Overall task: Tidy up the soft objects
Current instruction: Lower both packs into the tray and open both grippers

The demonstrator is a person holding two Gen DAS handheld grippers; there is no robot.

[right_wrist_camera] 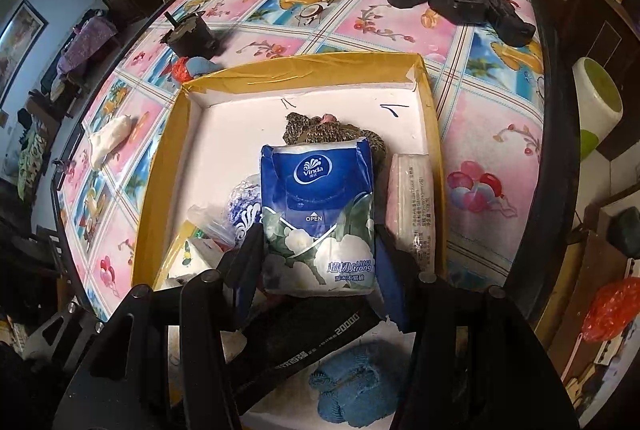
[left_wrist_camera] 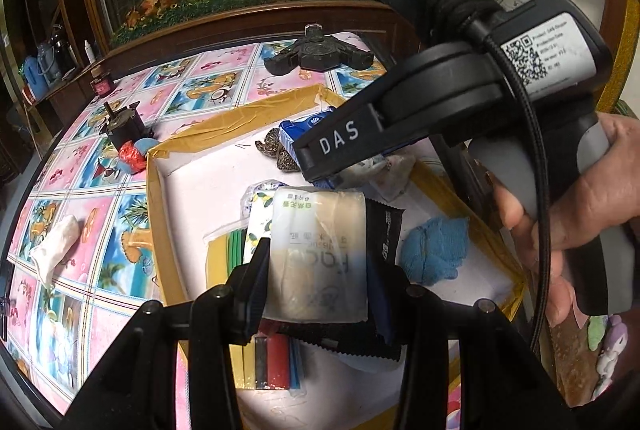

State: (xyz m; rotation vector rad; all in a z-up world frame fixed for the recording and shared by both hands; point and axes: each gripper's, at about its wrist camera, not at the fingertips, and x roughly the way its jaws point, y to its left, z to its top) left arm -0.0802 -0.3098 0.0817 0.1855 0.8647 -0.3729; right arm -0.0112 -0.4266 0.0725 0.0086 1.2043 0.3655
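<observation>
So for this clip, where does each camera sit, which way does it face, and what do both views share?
Left wrist: on the left gripper, looking down into the box; its jaws hold a white tissue pack; the right gripper and hand show.
Right wrist: on the right gripper, looking steeply down; its jaws hold a blue tissue pack.
Shared: box, blue cloth, black tripod, patterned tablecloth.

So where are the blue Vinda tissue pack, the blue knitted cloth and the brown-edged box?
blue Vinda tissue pack [right_wrist_camera: 318, 218], right wrist view, on its printed front.
blue knitted cloth [left_wrist_camera: 434, 250], left wrist view, on the middle of its bunched fabric.
brown-edged box [right_wrist_camera: 304, 67], right wrist view, on its far taped rim.
</observation>
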